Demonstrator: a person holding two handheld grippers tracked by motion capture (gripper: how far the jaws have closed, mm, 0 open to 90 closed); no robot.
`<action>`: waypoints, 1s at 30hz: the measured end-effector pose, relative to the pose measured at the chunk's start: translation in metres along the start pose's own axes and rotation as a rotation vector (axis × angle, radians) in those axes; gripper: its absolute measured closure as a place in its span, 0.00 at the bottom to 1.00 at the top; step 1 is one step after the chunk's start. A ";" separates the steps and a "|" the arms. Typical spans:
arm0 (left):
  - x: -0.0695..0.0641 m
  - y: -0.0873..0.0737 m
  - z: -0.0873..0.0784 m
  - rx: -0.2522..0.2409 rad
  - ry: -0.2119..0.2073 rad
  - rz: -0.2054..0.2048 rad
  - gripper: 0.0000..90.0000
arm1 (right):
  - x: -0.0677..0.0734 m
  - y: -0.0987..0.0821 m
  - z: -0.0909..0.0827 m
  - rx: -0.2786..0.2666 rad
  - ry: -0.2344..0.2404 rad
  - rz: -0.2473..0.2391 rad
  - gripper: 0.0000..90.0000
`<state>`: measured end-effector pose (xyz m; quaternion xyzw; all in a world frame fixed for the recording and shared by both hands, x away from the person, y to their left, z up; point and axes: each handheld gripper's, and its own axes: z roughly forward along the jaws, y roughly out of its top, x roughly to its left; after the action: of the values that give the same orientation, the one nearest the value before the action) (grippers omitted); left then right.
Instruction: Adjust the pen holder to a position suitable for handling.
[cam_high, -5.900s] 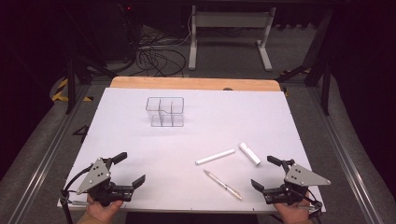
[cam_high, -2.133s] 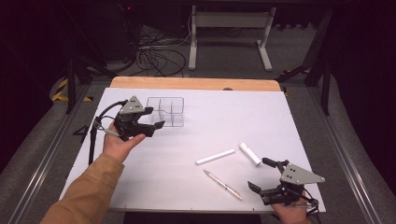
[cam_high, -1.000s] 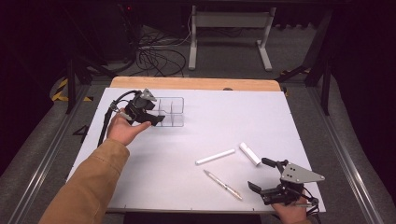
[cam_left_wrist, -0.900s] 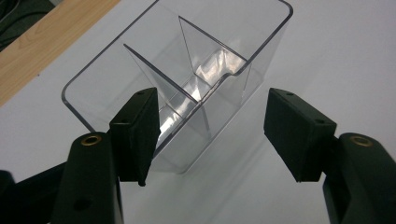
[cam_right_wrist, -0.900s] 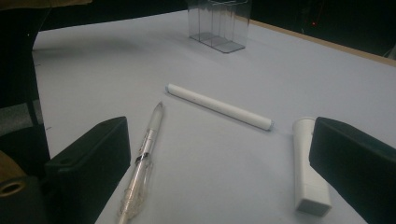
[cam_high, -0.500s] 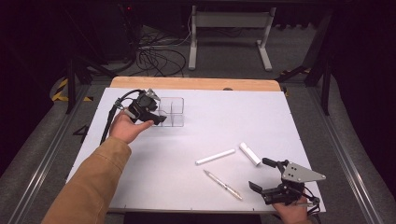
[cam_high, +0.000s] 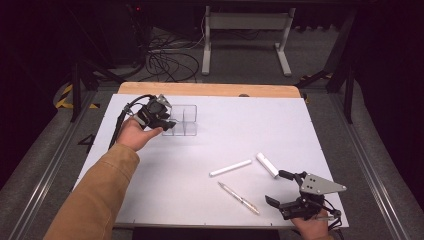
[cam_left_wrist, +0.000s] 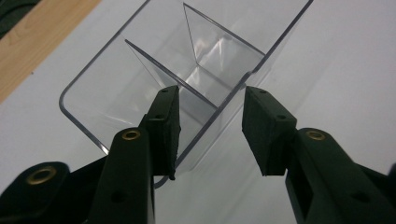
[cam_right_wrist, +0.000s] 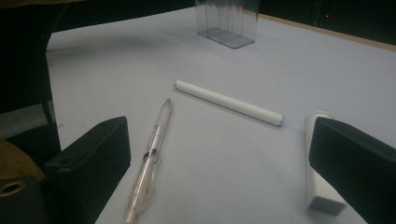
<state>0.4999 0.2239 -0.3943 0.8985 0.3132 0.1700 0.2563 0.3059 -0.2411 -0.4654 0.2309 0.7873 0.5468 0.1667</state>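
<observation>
A clear divided organizer (cam_high: 184, 121) stands upright at the back left of the white table (cam_high: 300, 130). My left gripper (cam_high: 166, 122) is at its left end. In the left gripper view the organizer (cam_left_wrist: 140, 70) has one wall between my left gripper's (cam_left_wrist: 212, 100) pads, one pad inside and one outside. The jaws have just been closing, and a gap still shows beside the wall. My right gripper (cam_high: 276, 187) rests open at the front right, nothing between its fingers. In front of it lie a clear pen (cam_right_wrist: 149, 158), a long white stick (cam_right_wrist: 229, 102) and a short white piece (cam_right_wrist: 320, 191).
The pen (cam_high: 239, 198), the stick (cam_high: 230, 168) and the short piece (cam_high: 267, 164) lie close together at the front right. A wooden strip (cam_high: 210, 89) runs along the table's far edge, with cables and a stand's legs on the floor beyond.
My left gripper has edged right onto the organizer's left end and its jaws have narrowed around the wall. The right gripper and the loose things have not moved.
</observation>
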 end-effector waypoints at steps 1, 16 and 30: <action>0.001 0.002 -0.001 0.019 -0.006 0.003 0.66 | 0.000 0.000 0.000 0.000 0.000 0.000 0.07; -0.009 0.002 -0.008 0.142 -0.057 0.113 0.82 | -0.001 -0.001 -0.002 -0.011 -0.011 0.008 0.06; -0.036 0.021 -0.021 0.108 -0.124 0.281 0.98 | -0.002 -0.001 -0.003 -0.024 -0.006 0.010 0.06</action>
<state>0.4727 0.1942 -0.3706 0.9548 0.1766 0.1312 0.1999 0.3054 -0.2448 -0.4653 0.2344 0.7791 0.5563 0.1694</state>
